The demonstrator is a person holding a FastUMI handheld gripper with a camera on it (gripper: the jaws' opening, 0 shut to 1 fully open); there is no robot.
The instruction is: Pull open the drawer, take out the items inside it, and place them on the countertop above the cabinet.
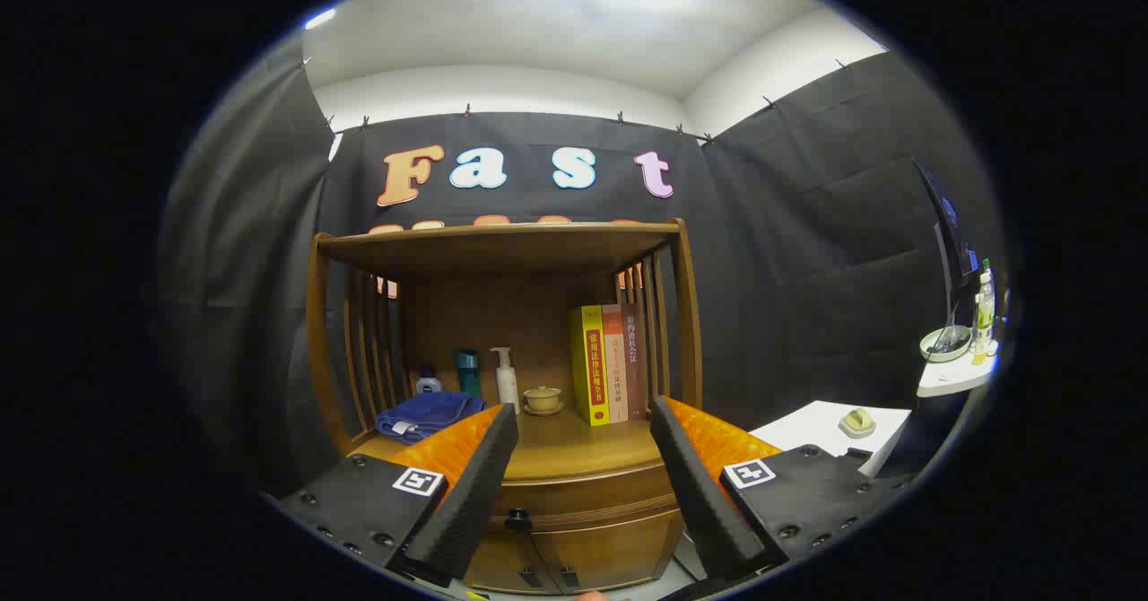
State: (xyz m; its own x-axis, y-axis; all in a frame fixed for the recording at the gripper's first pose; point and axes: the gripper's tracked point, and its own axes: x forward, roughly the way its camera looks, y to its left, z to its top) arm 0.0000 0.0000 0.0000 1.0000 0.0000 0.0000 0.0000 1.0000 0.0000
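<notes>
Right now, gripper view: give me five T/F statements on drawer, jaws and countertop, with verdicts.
1. The drawer is closed. True.
2. The gripper has its jaws shut on the drawer knob. False: the jaws stand open, holding nothing, and the knob sits between them, near the left finger.
3. A folded blue towel lies on the countertop. True.
4. The books lie flat in a stack. False: they stand upright, to the right of the small cup.
5. A white pump bottle stands between the teal bottle and the cup. True.
</notes>
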